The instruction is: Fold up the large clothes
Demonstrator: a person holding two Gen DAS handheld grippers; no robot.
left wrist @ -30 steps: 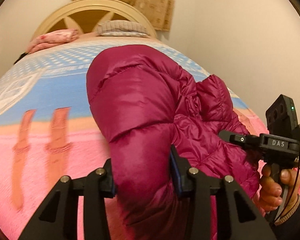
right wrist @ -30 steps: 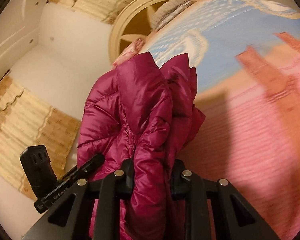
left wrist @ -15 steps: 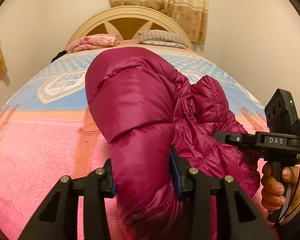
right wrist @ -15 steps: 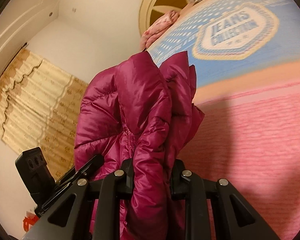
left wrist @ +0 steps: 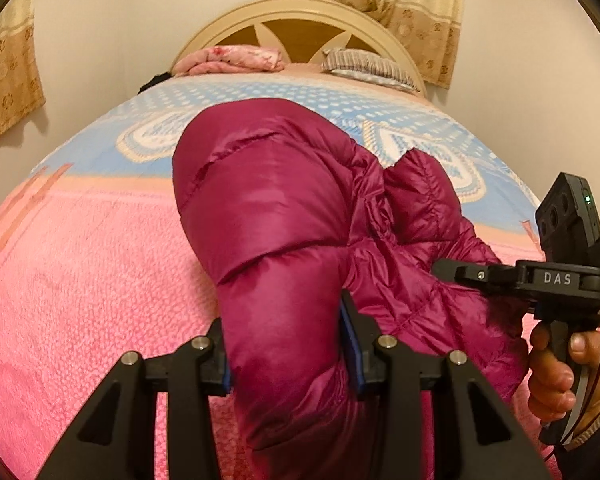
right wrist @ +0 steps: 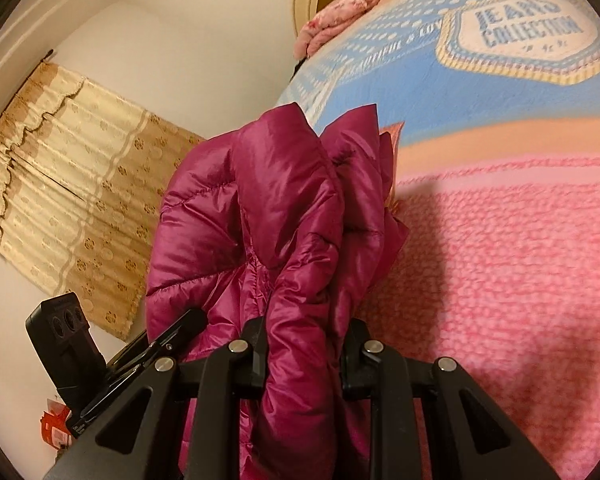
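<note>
The magenta puffer jacket (left wrist: 268, 216) is off the bed (left wrist: 80, 280), bunched and carried between two grips above the pink part of the blanket. The left hand-held gripper (left wrist: 286, 344) is clamped on a thick quilted fold, its blue pads pressed into the padding on both sides. The right hand-held gripper (right wrist: 304, 352) pinches a narrower gathered bundle of the same jacket; in the left wrist view it sits at about 3 o'clock, with the person's hand (left wrist: 564, 364) on its handle.

By the look of it the folding is at an early or middle stage: the garment is not spread flat, no neat crease shows, and it hangs in loose lobes. Laying it down, squaring it and making the folds appear to remain.

In the left wrist view the jacket's long axis runs from 6 o'clock, at the jaws, up toward 12 o'clock, toward the headboard (left wrist: 300, 20) and the pillows (left wrist: 240, 58), with a second lobe leaning toward 2 o'clock. In the right wrist view the bundle rises from 6 toward 12 o'clock, its free edges uppermost. Which end is collar or hem cannot be told.
</note>
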